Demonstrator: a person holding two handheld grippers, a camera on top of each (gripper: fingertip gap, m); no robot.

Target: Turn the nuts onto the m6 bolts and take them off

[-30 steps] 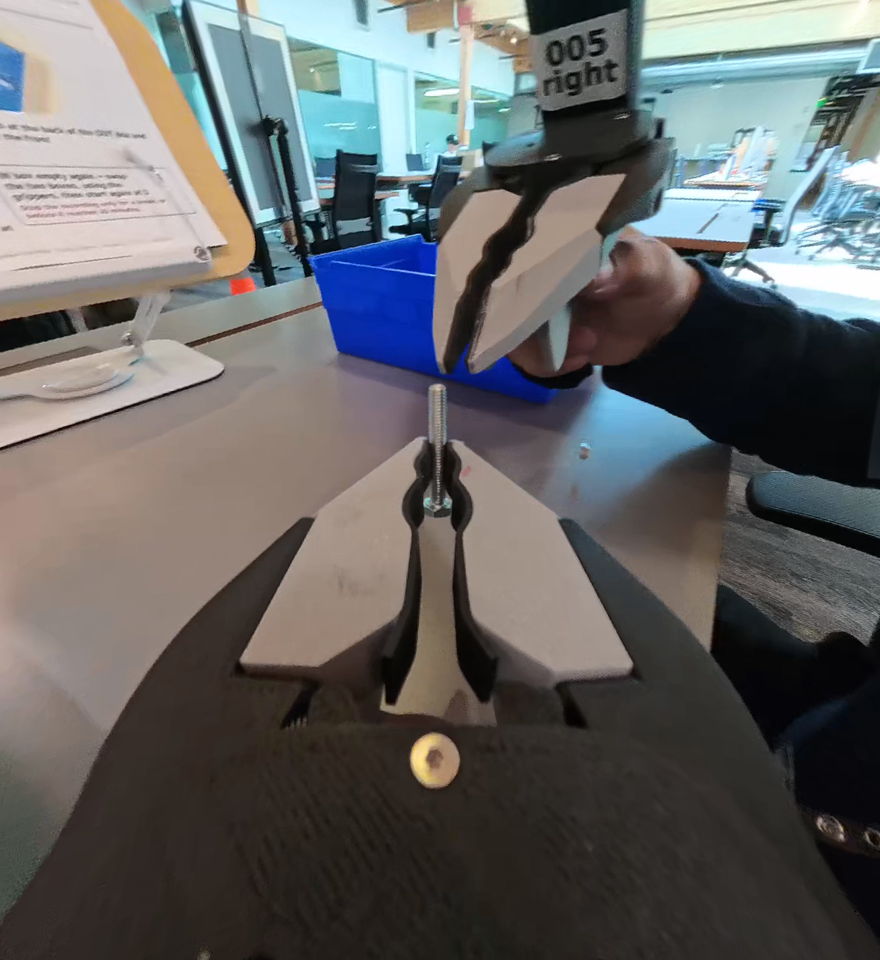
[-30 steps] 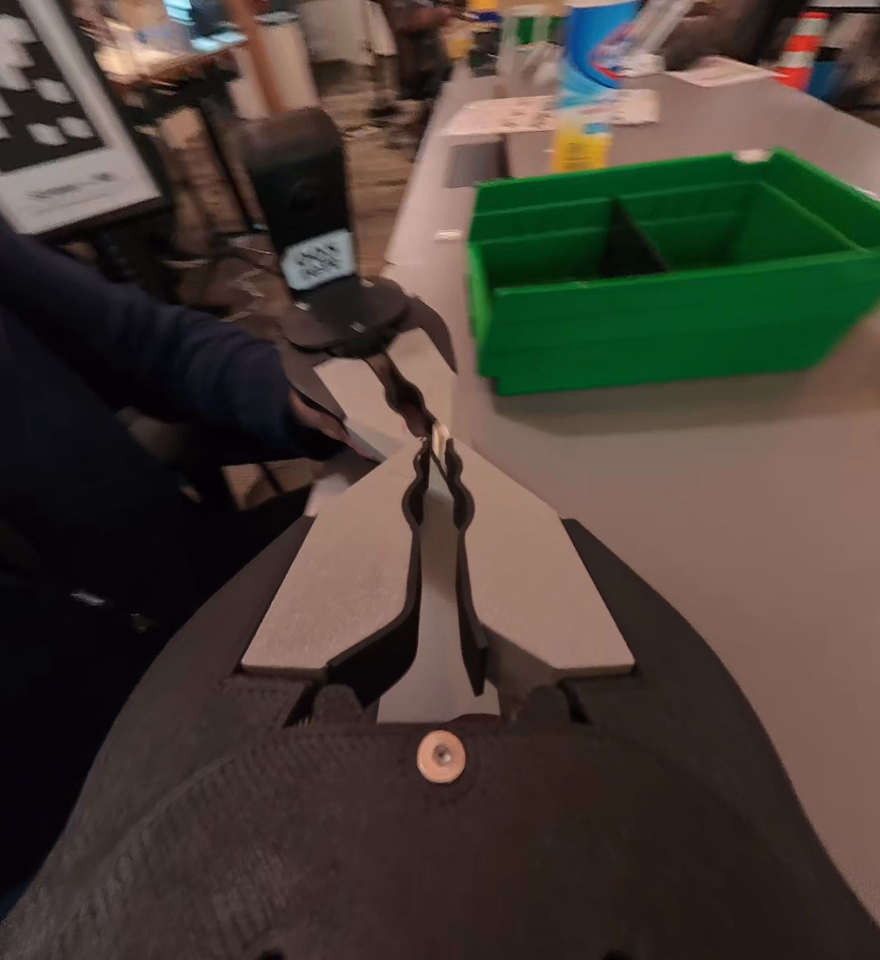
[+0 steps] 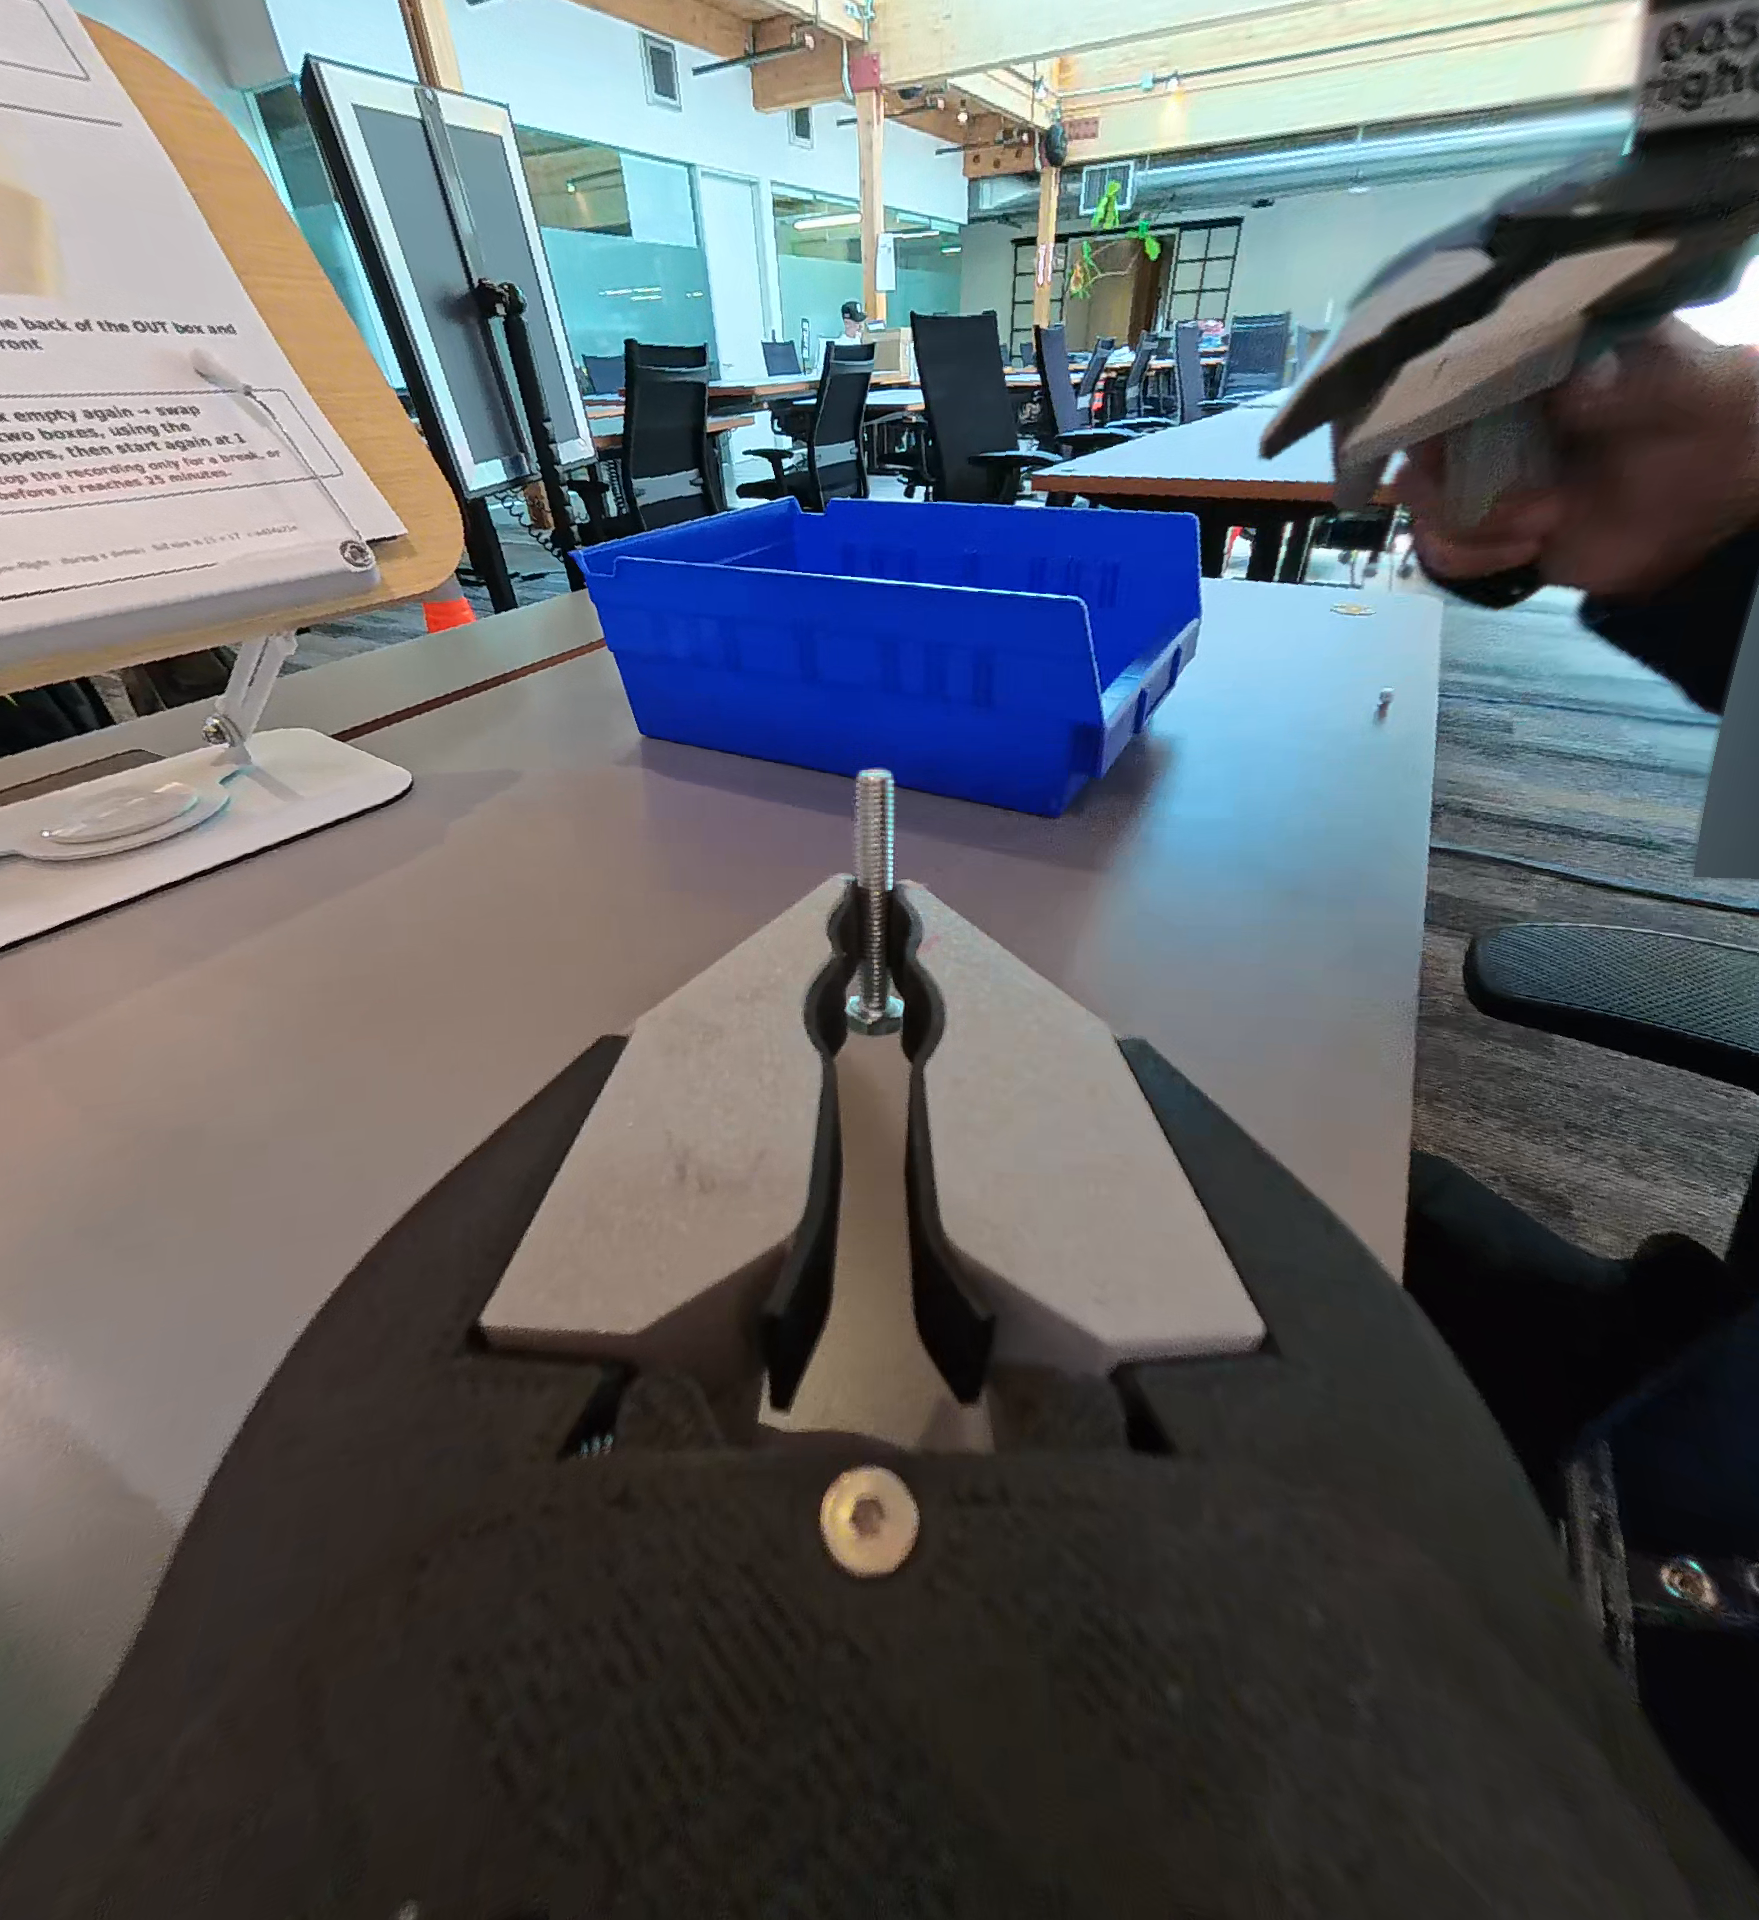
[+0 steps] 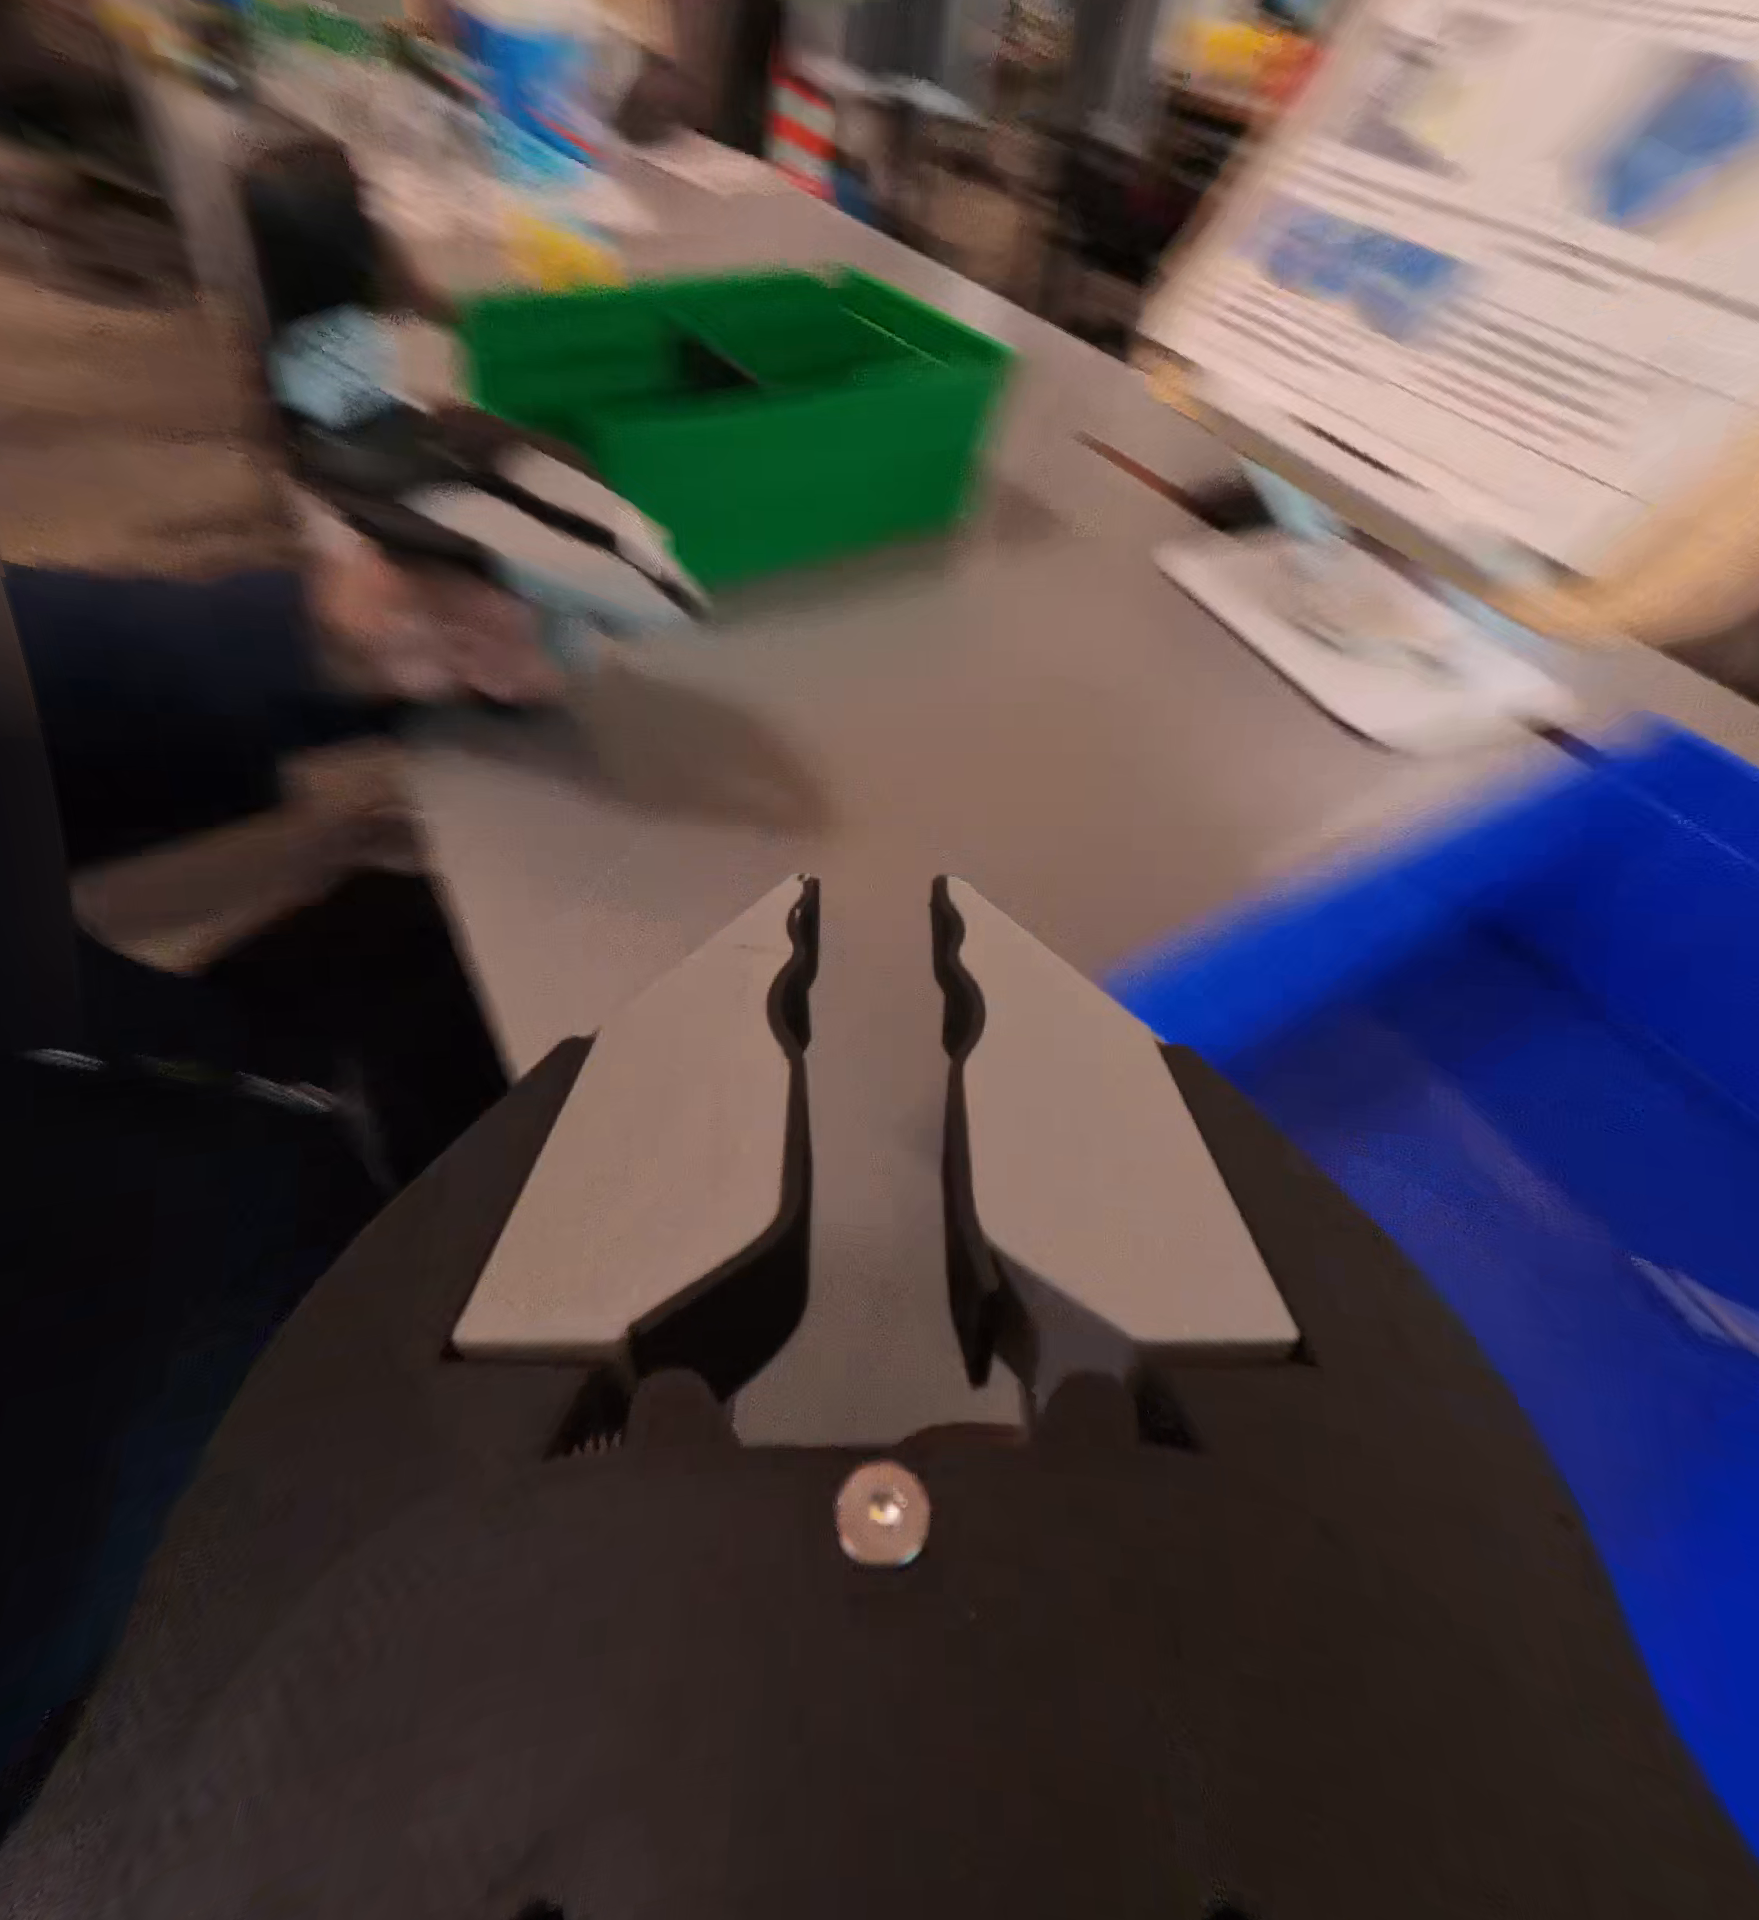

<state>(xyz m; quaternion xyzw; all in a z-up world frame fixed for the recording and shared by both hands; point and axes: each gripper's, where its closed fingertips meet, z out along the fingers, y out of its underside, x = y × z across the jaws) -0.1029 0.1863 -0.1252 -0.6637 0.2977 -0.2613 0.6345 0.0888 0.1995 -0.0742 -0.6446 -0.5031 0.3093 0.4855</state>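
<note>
A: Table (image 3: 231, 1091), blue bin (image 3: 885, 665) at back, green bin (image 4: 750, 447) far off

B: Left gripper (image 3: 873, 914) clamps bolt (image 3: 874, 831) upright, head down. Right gripper (image 4: 875, 904) fingers parted, empty, beside blue bin

Left wrist view bright, sharp, daylight from far windows, wide-angle bending at edges; right gripper (image 3: 1311, 457) motion-blurred. Right wrist view dimmer, heavy motion blur across everything except own gripper, green bin (image 4: 750, 416) smeared

Bolt (image 3: 875, 894) upright in left claw (image 3: 873, 914), bin (image 3: 854, 665) behind on table (image 3: 231, 1039)
</note>
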